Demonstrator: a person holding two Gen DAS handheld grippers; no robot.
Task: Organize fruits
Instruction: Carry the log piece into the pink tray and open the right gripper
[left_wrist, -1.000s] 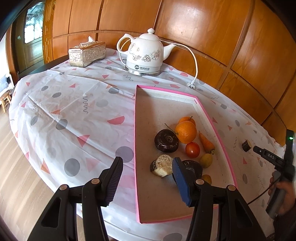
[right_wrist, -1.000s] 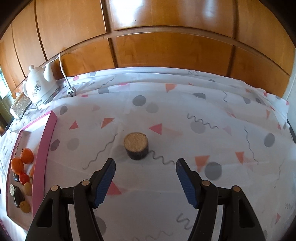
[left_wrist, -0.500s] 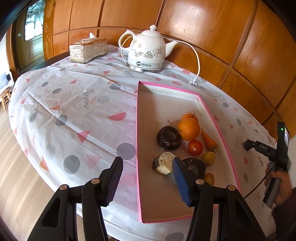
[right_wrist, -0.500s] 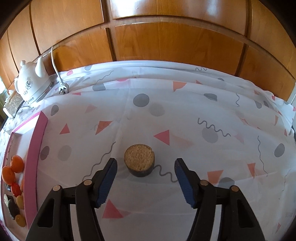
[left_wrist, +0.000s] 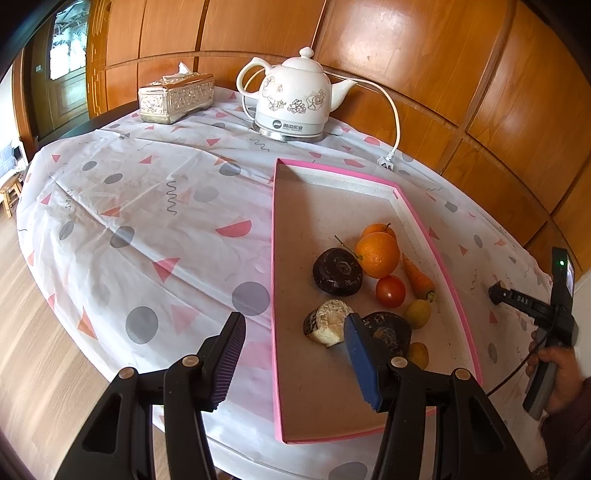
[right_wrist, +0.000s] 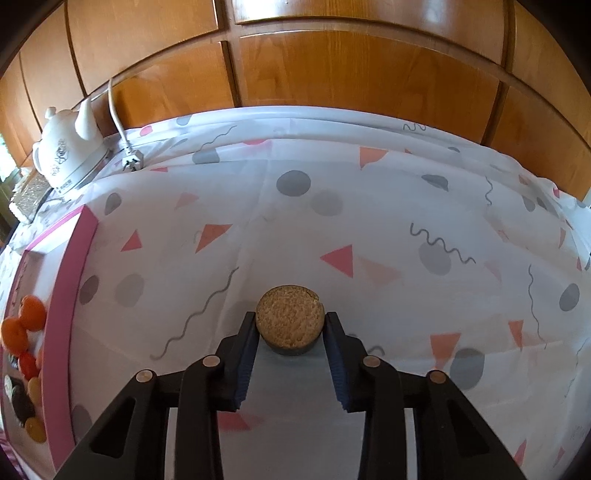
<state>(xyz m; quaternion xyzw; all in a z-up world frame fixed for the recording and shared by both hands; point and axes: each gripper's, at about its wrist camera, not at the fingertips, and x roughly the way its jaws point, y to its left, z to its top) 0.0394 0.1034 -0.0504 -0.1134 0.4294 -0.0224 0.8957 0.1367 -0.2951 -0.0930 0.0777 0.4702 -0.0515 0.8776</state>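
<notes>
Right gripper (right_wrist: 290, 334) closing around cut fruit piece (right_wrist: 290, 320) on patterned tablecloth (right_wrist: 369, 221), wood-panelled wall (right_wrist: 332, 66) behind

Both fisheye views are bright and sharp under soft daylight; glare patches streak the wood panelling (left_wrist: 424, 51), shadows under objects are faint, and straight lines bow toward dark vignetted corners.

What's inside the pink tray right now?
Pink tray holds two oranges, a tomato, a carrot, two yellowish fruits and three dark pieces. The left gripper partly covers one.
</notes>
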